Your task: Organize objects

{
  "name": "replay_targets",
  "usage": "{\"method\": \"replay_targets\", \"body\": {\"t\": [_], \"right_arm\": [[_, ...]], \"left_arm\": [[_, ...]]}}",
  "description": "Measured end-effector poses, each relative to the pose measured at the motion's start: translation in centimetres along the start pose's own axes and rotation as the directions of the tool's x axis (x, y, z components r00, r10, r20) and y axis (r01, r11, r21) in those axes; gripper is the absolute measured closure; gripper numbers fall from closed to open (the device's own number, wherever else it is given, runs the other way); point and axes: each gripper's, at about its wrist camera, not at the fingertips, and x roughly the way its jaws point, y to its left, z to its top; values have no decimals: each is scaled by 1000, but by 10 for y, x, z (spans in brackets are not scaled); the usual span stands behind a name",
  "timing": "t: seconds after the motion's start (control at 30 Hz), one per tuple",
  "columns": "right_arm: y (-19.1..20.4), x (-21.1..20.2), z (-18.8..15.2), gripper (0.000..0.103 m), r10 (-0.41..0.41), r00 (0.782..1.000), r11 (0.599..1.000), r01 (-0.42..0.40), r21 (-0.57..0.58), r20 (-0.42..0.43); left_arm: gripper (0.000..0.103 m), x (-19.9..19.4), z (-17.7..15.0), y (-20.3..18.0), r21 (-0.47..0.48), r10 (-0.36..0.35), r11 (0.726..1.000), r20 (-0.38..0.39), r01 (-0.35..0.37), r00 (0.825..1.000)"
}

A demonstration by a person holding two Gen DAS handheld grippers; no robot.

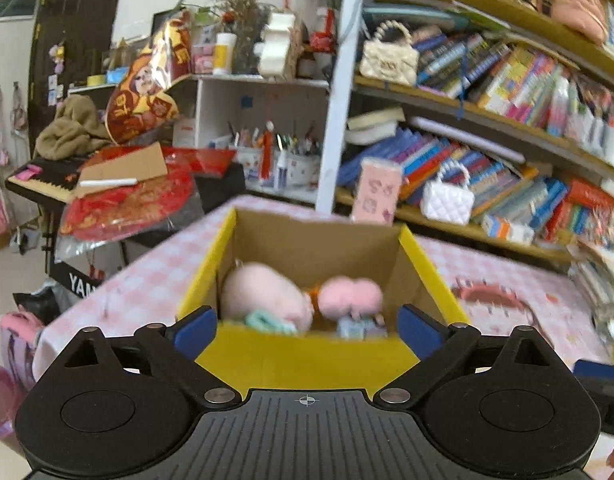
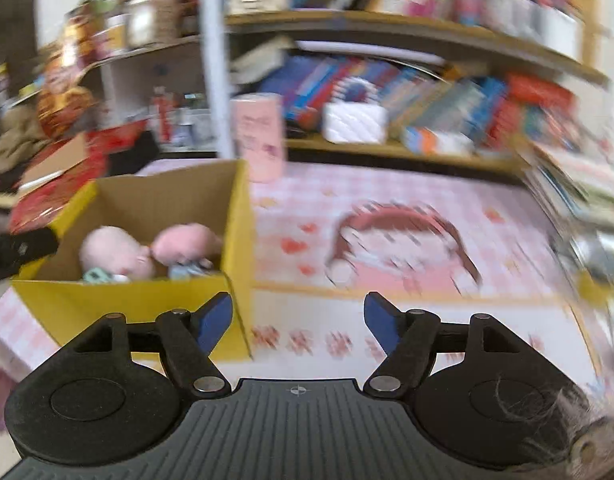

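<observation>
Left tongs (image 1: pixel 307 330) (spread wide) straddle yellow box (image 1: pixel 307 354) near rim.

Both wrist views near, facing box (image 1: pixel 307 354) (image 2: pixel 119 304)

Cluttered home room, bookshelves (image 1: pixel 487 80), keyboard (image 1: pixel 47 184)

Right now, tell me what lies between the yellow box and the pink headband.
Only bare pink checked tablecloth separates the yellow box from the headband, in the right wrist view.
</observation>
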Motion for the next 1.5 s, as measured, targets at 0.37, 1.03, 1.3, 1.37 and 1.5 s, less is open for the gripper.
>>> {"method": "replay_targets", "body": {"t": [0.37, 1.03, 1.3, 1.37, 1.5], "right_arm": [[-15, -36, -52, 23, -178, 984, 984, 178, 18, 23], [-17, -65, -77, 10, -202, 979, 979, 202, 28, 12], [-18, -69, -79, 8, -206, 978, 978, 206, 41, 7], [-17, -70, -80, 8, -211, 977, 977, 211, 40, 6], [-17, -70, -80, 8, -209, 978, 977, 209, 43, 1]], "left_arm": [[5, -8, -36, -22, 58, -3, 998, -82, 8, 997], [4, -37, -58, -43, 185, -52, 981, -84, 67, 995], [3, -38, -60, -46, 207, -65, 975, -94, 83, 994], [1, -39, -60, -47, 218, -56, 973, -92, 75, 994], [0, -37, -60, -47, 215, -38, 975, -104, 60, 994]]}}
